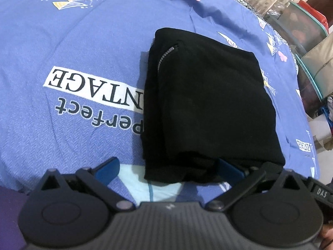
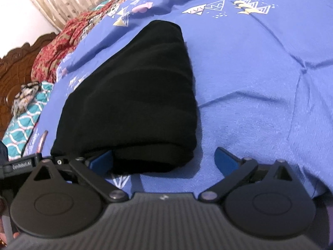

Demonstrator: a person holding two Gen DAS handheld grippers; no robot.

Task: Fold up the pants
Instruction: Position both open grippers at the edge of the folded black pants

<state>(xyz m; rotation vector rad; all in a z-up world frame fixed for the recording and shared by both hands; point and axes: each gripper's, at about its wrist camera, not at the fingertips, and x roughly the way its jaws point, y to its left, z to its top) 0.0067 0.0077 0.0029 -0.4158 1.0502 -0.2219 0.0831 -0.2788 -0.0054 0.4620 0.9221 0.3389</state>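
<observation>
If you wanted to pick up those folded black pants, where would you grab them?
Probably the thick near edge of the folded black pants, coming in low from the near side. The layers stack there into one rounded bundle on the blue bedsheet, so open jaws could likely straddle them all. The left gripper and right gripper already sit open at that edge.

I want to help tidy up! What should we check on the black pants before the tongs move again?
1. Pants folded into a compact bundle: ok.
2. Bundle lying on the blue bedsheet, not hanging off: ok.
3. Left tongs open, not pinching cloth: ok.
4. Right tongs open, near edge of bundle between the pads: ok.
5. Zipper tucked inside: not ok, it shows on top.
6. Layers underneath lying flat: cannot tell.
</observation>
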